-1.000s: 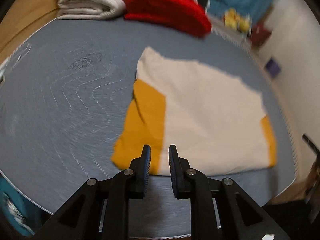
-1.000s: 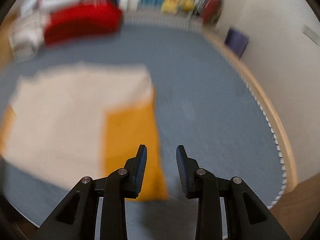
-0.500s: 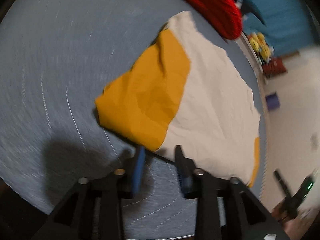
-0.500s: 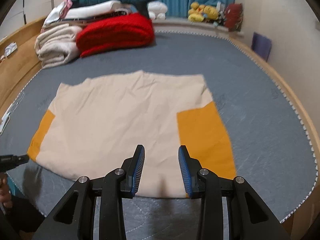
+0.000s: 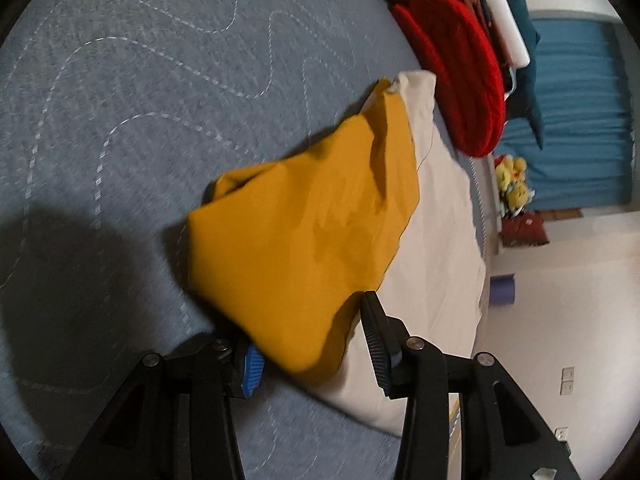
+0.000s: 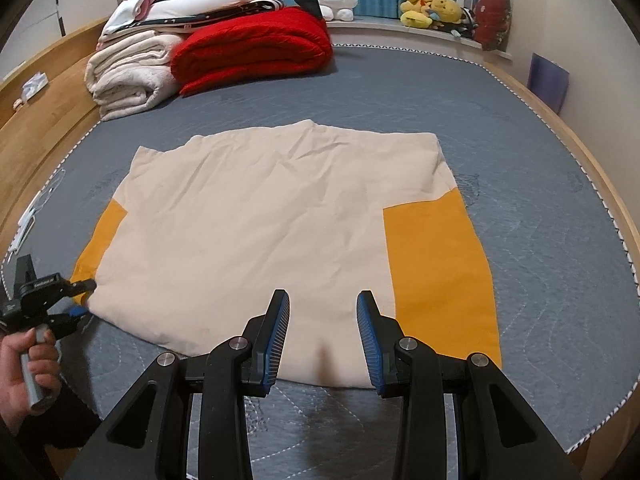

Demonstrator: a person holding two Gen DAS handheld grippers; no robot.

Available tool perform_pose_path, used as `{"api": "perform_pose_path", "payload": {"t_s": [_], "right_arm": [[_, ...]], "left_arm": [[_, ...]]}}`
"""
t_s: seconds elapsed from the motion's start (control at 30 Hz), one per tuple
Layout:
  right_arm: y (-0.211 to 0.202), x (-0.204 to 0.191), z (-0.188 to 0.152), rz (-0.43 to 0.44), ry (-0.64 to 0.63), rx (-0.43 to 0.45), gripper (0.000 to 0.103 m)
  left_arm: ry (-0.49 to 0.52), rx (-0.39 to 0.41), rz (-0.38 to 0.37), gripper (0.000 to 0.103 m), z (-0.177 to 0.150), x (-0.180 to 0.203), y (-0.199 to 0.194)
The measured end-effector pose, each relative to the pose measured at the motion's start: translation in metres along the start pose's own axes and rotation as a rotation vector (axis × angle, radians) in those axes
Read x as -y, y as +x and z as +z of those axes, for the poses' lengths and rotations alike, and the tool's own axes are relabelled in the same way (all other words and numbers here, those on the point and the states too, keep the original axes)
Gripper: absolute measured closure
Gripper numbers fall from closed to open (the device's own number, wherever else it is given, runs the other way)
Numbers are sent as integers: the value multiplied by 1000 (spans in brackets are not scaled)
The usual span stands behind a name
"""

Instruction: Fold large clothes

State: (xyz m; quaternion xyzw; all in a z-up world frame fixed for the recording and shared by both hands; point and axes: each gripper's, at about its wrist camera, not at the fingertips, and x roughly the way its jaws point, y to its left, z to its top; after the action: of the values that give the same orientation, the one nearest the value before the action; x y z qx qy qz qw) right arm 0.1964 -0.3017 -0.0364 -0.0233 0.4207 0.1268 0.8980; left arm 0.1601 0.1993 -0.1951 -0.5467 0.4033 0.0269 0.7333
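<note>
Partway: shirt (image 6: 256,216) flat on bed (image 6: 540,152), sleeves tucked in, body folds still to do; left gripper (image 5: 312,340) spread around yellow sleeve (image 5: 304,240) corner, right gripper (image 6: 323,332) spread at hem, gripping nothing.

Bare grey mattress (image 6: 540,152) is seen along the right and far edges. The far left corner is occupied by folded towels (image 6: 128,76) and red blanket (image 6: 256,52).
</note>
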Motion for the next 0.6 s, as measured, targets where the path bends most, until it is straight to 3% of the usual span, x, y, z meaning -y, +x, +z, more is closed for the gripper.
{"api": "perform_pose_path", "payload": {"t_s": [0.27, 0.37, 0.47, 0.53, 0.6], "right_arm": [[0, -3, 1, 21, -1, 1, 66], [4, -9, 2, 31, -7, -1, 66], [8, -20, 5, 53, -7, 4, 68], [10, -28, 7, 77, -6, 13, 82], [12, -39, 11, 97, -13, 26, 85]], "left_arm": [[-3, 71, -67, 64, 8, 5, 17], [14, 70, -51, 89, 11, 10, 19], [83, 96, -25, 93, 11, 26, 9], [128, 111, -22, 94, 12, 45, -6], [175, 103, -8, 95, 17, 70, -25]]}}
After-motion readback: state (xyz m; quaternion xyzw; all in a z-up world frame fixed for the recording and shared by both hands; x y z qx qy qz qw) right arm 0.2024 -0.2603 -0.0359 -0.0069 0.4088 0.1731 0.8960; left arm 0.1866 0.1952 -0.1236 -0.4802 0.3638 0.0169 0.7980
